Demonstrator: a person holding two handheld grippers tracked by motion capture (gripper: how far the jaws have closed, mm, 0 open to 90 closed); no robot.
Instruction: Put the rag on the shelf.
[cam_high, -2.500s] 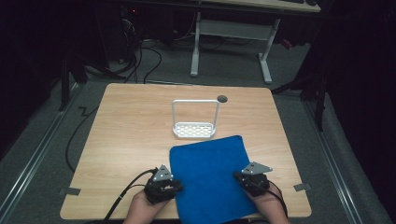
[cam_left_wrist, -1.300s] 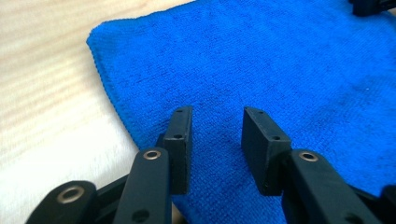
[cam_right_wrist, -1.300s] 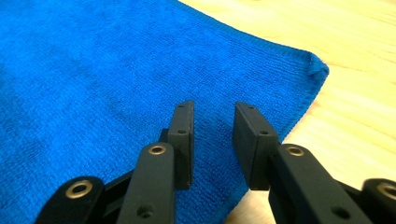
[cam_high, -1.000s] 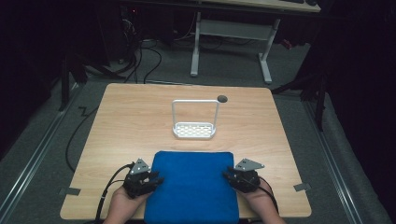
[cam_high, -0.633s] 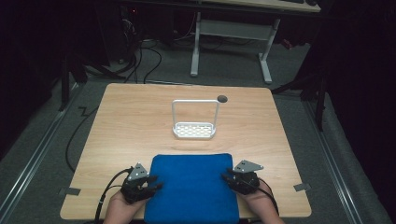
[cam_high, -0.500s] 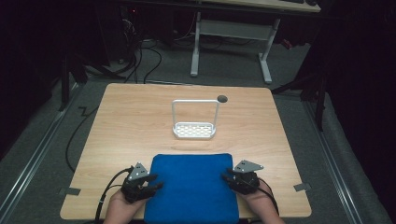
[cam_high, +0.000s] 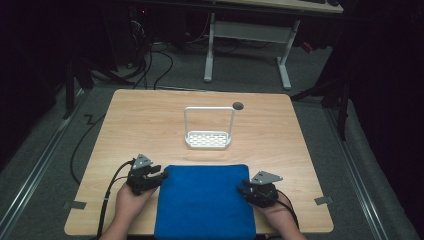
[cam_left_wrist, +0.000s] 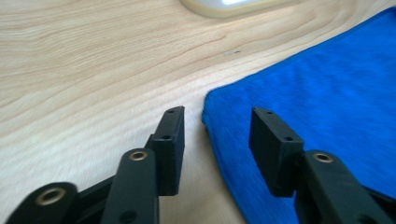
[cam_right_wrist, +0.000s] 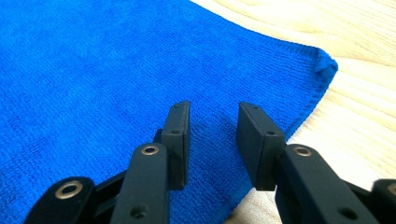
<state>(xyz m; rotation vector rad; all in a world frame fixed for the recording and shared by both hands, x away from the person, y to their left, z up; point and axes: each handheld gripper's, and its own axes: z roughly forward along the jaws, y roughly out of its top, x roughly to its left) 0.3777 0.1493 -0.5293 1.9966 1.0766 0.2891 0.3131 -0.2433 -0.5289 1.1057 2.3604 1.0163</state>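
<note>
I have a claw in each hand, both low on the table at the near edge of the blue cloth (cam_high: 204, 200), which lies flat across the lower middle of the high view and overhangs the table's (cam_high: 150, 120) front edge.

My left claw (cam_high: 161, 176) sits at the cloth's left edge, near its far corner. In the left gripper view (cam_left_wrist: 215, 135) its 2 jaws stand apart, with the cloth's corner lying in the gap between them and no pad pressing on it. These jaws have just been opening and then easing back a little, and nothing is pinched.

My right claw (cam_high: 243, 189) rests over the cloth's right edge at the lower right. In the right gripper view (cam_right_wrist: 212, 140) its jaws also stand apart, poised above the fabric with the hem running just past the right-hand jaw; it grips nothing.

I judge this to be the step of taking hold of the cloth by its 2 side edges, likely to fold or lift it. The next move calls for lowering each claw so 1 pad slides under the hem, then closing both together. The white rack (cam_high: 208, 131) stands well apart, in the upper middle.
</note>
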